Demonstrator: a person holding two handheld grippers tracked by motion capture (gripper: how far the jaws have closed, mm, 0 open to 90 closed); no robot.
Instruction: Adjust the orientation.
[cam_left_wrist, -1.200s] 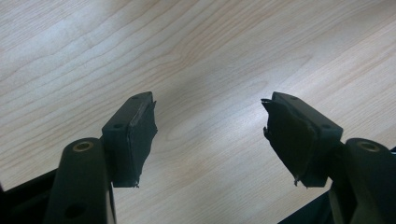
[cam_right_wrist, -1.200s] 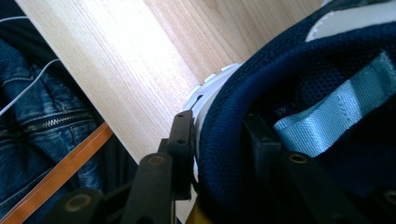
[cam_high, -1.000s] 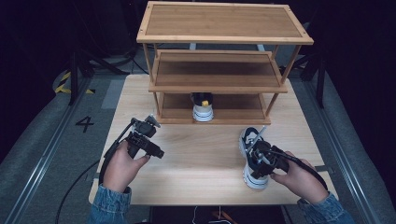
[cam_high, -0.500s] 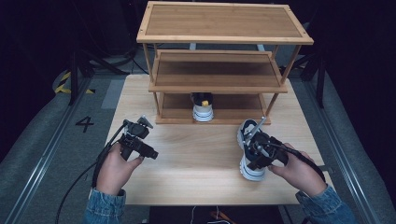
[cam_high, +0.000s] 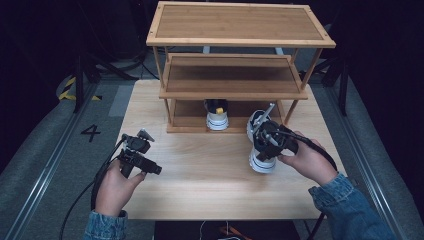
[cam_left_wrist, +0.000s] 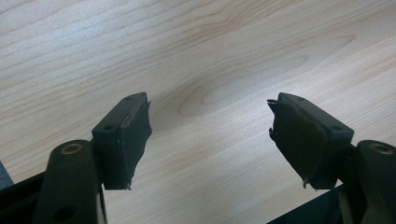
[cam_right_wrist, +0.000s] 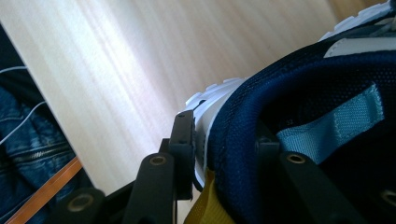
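shoes: 2 (cam_high: 261, 145) (cam_high: 217, 114); rack: 1 (cam_high: 235, 82); table: 1 (cam_high: 210, 180); tongs: 2 (cam_high: 150, 169) (cam_high: 267, 131)

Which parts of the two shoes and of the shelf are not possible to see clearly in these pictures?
- Held shoe, high view: the right hand-held gripper covers its middle.
- Held shoe, right gripper view: toe cut off by the frame's edge; the inside is dark.
- Second shoe on the bottom level of the shelf, high view: the middle board hides its front, and it is too small for any lettering.
- Left hand-held gripper, left gripper view: open over bare table.
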